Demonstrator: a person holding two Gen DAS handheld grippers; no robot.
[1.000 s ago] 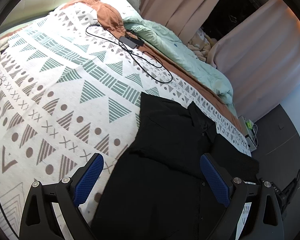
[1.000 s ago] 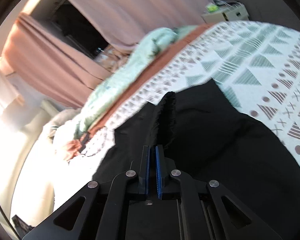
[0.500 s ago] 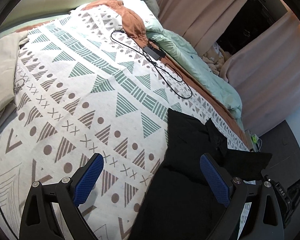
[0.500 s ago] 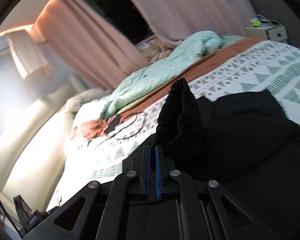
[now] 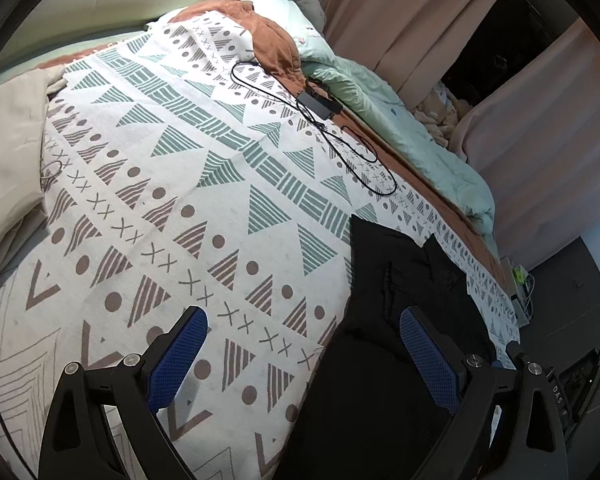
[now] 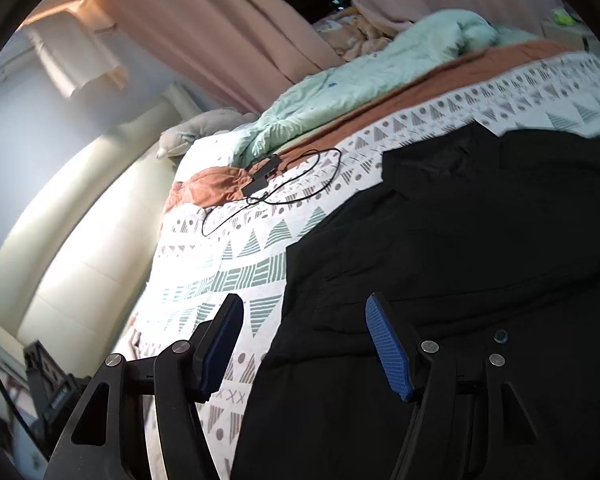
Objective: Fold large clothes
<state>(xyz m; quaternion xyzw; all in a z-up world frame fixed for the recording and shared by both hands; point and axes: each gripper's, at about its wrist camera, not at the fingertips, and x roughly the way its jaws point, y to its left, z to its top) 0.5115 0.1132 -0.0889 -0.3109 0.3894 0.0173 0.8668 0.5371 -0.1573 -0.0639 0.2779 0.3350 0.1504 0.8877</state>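
A black garment (image 5: 384, 320) (image 6: 460, 248) lies spread on the patterned bedspread (image 5: 204, 184) (image 6: 236, 264), its collar end toward the far side of the bed. In the left wrist view my left gripper (image 5: 302, 340) stands open above the garment's left edge, nothing between its blue pads. My right gripper (image 6: 304, 320) hovers over the garment's left edge too; its jaws are opening, with no cloth pinched between them. The garment's near part runs under the fingers and out of frame.
A black charger with a looped cable (image 5: 320, 108) (image 6: 268, 176) lies on the bedspread beyond the garment. A mint duvet (image 5: 412, 132) (image 6: 360, 88) and rust blanket edge the far side. Beige cloth (image 5: 8, 152) lies at the left. Pink curtains (image 5: 420, 12) hang behind.
My right gripper was shut on a raised fold of the black garment; its jaws now stand apart and the cloth lies flat. The left gripper shifted left earlier, then held still.
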